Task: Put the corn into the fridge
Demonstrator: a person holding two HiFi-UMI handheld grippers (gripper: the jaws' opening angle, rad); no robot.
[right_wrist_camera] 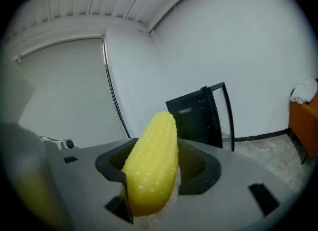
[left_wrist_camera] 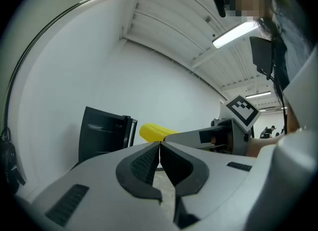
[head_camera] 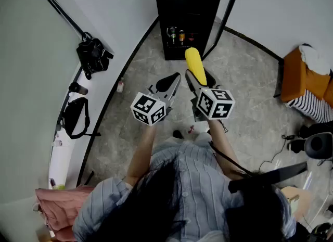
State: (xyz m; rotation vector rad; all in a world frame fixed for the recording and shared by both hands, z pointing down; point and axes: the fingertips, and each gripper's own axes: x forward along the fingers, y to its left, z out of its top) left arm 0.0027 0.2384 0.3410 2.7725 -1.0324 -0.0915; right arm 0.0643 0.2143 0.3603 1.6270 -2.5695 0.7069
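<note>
We see a grey stone floor [head_camera: 244,74]. On it stand a black fridge [head_camera: 179,12] with its door open, an orange seat [head_camera: 296,79] at the right, and a small bottle [head_camera: 120,86] by the left wall.

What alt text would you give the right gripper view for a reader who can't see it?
A yellow corn cob is clamped between the grey jaws of the right gripper, its tip pointing up and forward. Beyond it, a small black fridge stands against a white wall with its glass door open.
</note>
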